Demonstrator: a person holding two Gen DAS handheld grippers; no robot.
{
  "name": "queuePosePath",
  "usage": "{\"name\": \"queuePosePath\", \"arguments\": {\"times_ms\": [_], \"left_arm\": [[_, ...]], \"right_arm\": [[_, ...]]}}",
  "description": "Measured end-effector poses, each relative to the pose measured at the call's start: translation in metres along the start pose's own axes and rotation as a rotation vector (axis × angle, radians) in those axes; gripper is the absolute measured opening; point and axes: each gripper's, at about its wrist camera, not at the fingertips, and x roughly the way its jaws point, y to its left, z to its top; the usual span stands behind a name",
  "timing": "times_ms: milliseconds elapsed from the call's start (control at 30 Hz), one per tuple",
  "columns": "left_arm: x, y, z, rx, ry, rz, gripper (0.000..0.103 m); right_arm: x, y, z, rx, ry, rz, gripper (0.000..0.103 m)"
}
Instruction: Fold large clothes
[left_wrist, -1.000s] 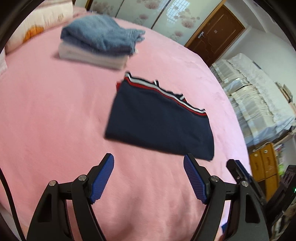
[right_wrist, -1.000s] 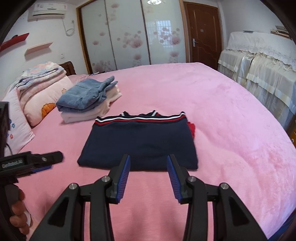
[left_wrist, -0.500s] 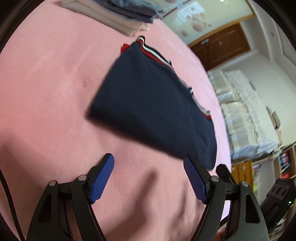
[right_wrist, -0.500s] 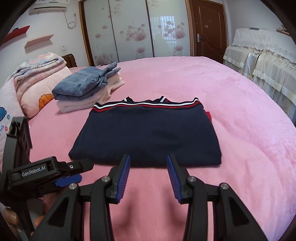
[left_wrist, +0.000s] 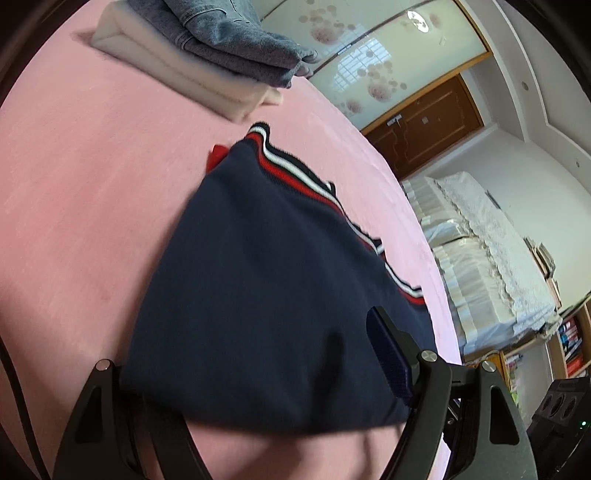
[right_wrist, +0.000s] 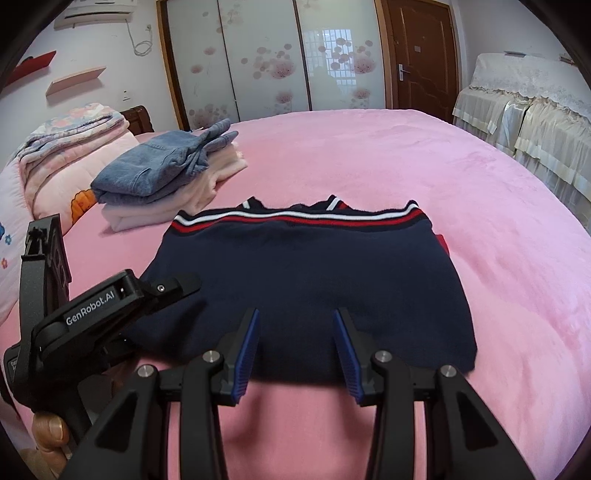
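A folded sweater (right_wrist: 306, 284) lies flat in the middle of the bed (right_wrist: 498, 229). Behind it to the left sits a stack of folded clothes (right_wrist: 166, 181), apart from it. Pillows (right_wrist: 55, 155) lie further left. The left tool (right_wrist: 177, 286) sits over the sweater's left edge; the right tool (right_wrist: 295, 350) sits at its near edge.

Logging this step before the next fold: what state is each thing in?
Navy sweater: folded, flat on the bed.
Denim garment: folded, stacked on the pale garment.
Left tongs: open, straddling the sweater's near corner.
Right tongs: open, at the sweater's near edge.
Wooden door: closed.
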Motion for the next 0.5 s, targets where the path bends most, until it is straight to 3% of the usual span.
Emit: {"name": "queuePosePath", "arguments": {"times_ms": [67, 133, 167, 200, 233, 267, 300, 367, 500], "left_arm": [[0.003, -0.001, 0.006, -0.021, -0.012, -0.003, 0.076], [0.001, -0.001, 0.01, -0.038, -0.026, 0.011, 0.066], [0.0, -0.003, 0.012, -0.038, -0.031, 0.025, 0.054], [-0.002, -0.004, 0.014, -0.03, -0.033, 0.046, 0.041], [-0.003, -0.007, 0.014, -0.023, -0.036, 0.057, 0.034], [-0.004, -0.009, 0.015, -0.013, -0.044, 0.074, 0.02], [-0.005, -0.012, 0.016, 0.009, -0.049, 0.101, 0.015], [-0.008, -0.021, 0.018, 0.052, -0.055, 0.123, 0.012], [-0.016, -0.053, 0.015, 0.192, -0.089, 0.175, 0.01]], "right_arm": [[0.008, -0.001, 0.008, 0.001, -0.003, -0.013, 0.041], [0.018, 0.001, 0.017, -0.016, -0.005, -0.033, 0.036], [0.022, 0.003, 0.019, -0.024, -0.002, -0.036, 0.032], [0.028, 0.005, 0.023, -0.039, 0.008, -0.032, 0.022], [0.034, 0.008, 0.025, -0.052, 0.018, -0.028, 0.015], [0.039, 0.01, 0.025, -0.062, 0.028, -0.025, 0.014], [0.043, 0.012, 0.024, -0.069, 0.039, -0.021, 0.013], [0.052, 0.018, 0.019, -0.091, 0.071, -0.006, 0.006], [0.066, 0.02, 0.01, -0.104, 0.11, -0.002, 0.005]]}}
